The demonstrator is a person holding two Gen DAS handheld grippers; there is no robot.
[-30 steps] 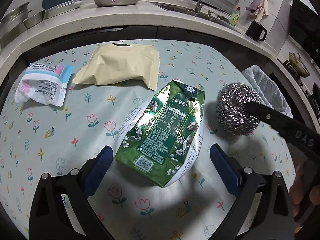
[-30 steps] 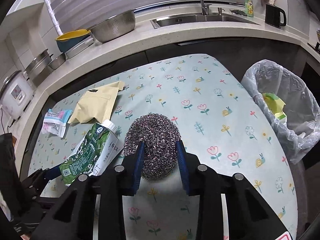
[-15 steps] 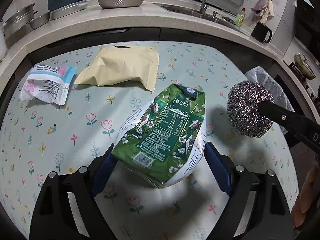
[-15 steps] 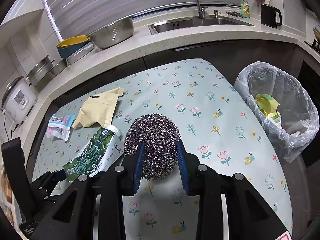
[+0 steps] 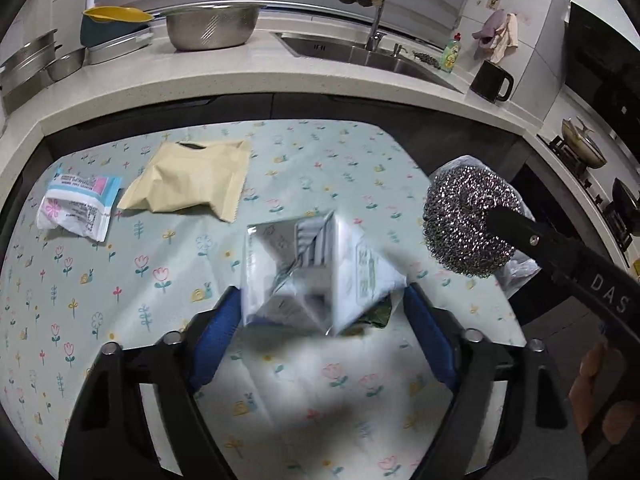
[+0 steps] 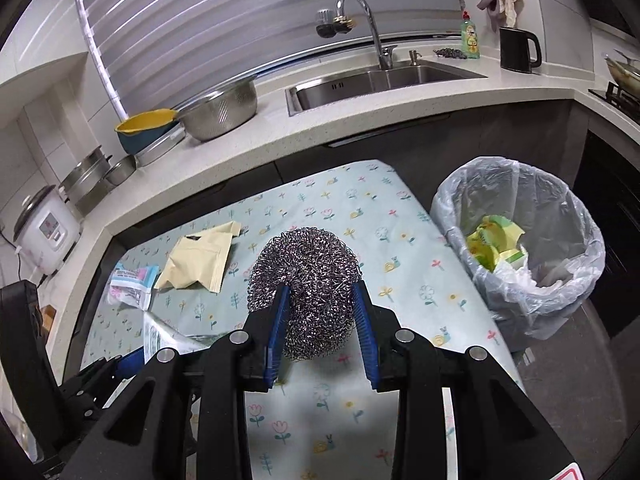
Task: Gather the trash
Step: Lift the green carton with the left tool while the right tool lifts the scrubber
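Steel colander (image 6: 222, 110), rice cooker (image 6: 44, 236), sink (image 6: 380, 80), kettle (image 6: 518, 50) on counter; floral tablecloth (image 6: 340, 208).

A flowered tablecloth (image 5: 304, 152) carries a tan pouch (image 5: 188, 178) beside a white-and-pink wrapper (image 5: 78, 208).

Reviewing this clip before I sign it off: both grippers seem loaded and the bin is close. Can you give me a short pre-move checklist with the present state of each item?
1. Right gripper grips the steel scourer between both pads: ok.
2. Left gripper holds the carton: its jaws have just been closing and the pads sit against its sides; ok, though the carton is blurred.
3. Carton lifted off the tablecloth: cannot tell.
4. Trash bin open, liner in place, room left inside: ok.
5. Way from scourer to bin free of obstacles: ok.
6. Table cleared: not ok; the beige pouch and the white wrapper still lie there.
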